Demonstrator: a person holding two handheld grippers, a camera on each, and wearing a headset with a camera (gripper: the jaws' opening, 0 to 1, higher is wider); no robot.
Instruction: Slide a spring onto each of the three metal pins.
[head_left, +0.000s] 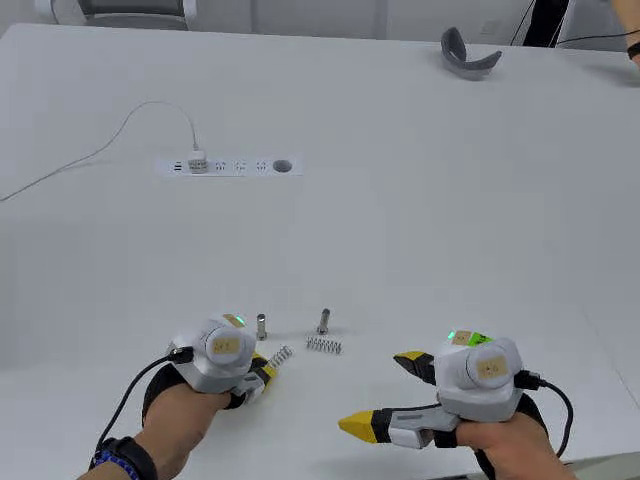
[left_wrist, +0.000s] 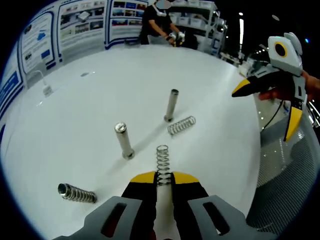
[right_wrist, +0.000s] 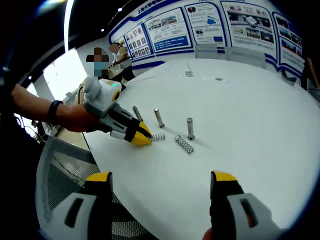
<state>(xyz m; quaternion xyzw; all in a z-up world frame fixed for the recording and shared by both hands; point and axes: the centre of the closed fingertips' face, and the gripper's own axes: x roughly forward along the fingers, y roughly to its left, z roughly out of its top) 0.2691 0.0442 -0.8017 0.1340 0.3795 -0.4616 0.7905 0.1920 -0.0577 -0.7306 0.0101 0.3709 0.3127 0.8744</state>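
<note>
Left tool (left_wrist: 159, 176) clamped on spring (left_wrist: 162, 161), which sticks out past tips, near upright pin (left_wrist: 123, 141). Second pin (left_wrist: 171, 105) upright, loose spring (left_wrist: 181, 125) flat on surface (left_wrist: 100, 90) just beside it. Third pin (left_wrist: 75, 192) lies flat, coils round it. Right tool (right_wrist: 161, 176) wide, well apart

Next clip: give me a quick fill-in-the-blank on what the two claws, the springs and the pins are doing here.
1. The left claw is ____ on a spring.
2. The right claw is ____, with nothing between its jaws.
3. The loose spring lies flat beside the far pin, which stands ____.

Missing words: shut; open; upright.
</note>
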